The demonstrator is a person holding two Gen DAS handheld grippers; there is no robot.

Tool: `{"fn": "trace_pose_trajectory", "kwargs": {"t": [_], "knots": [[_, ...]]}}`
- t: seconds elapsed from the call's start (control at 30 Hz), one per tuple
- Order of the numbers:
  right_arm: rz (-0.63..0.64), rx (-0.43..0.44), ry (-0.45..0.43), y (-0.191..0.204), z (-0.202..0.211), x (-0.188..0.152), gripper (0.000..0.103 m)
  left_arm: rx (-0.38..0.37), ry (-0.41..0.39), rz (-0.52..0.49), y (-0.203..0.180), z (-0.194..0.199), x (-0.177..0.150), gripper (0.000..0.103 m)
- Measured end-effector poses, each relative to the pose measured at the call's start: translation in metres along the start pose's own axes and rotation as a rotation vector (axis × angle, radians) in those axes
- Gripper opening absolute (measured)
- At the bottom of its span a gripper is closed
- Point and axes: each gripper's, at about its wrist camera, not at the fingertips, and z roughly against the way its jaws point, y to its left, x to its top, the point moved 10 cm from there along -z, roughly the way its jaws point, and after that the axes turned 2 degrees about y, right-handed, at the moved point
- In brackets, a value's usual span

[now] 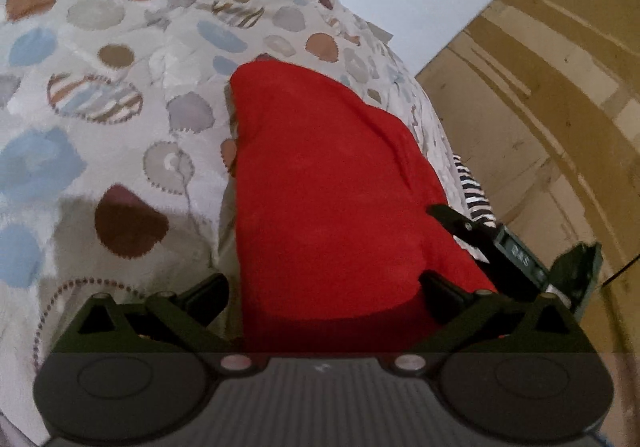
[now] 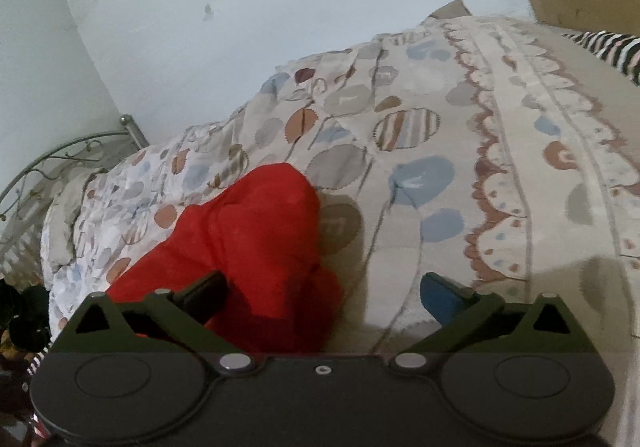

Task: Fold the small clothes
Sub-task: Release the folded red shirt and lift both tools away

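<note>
A red garment (image 1: 332, 183) lies bunched in a long strip on the patterned bedspread (image 1: 120, 87). My left gripper (image 1: 324, 283) stands wide open with the near end of the red cloth between its fingers, and the pads do not press on it. In the right wrist view the same red garment (image 2: 256, 231) lies to the left and runs under the left finger (image 2: 208, 291). My right gripper (image 2: 322, 283) is wide open over cloth and bedspread (image 2: 440, 127), gripping nothing. The right gripper (image 1: 512, 239) also shows at the garment's right edge in the left wrist view.
A black-and-white striped cloth (image 1: 474, 199) lies at the bed's edge, also seen far right (image 2: 608, 47). Brown cardboard (image 1: 560, 87) stands beside the bed. A pale wall (image 2: 240, 27) is behind, with a metal bed frame (image 2: 60, 151) at left and dark clutter (image 2: 20, 311) below.
</note>
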Motion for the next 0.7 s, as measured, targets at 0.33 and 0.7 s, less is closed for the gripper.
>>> {"fn": "trace_pose_trajectory", "kwargs": {"t": [0.33,0.7], "knots": [[0.112,-0.054,-0.094,0.027,0.068,0.003,0.103,0.120,-0.175,-0.187,-0.034,0.031,0.007,0.102],[0.269,-0.019,-0.281,0.094,0.168,0.013,0.103,0.245,-0.331,-0.247,-0.079,0.120,-0.005,0.102]]}}
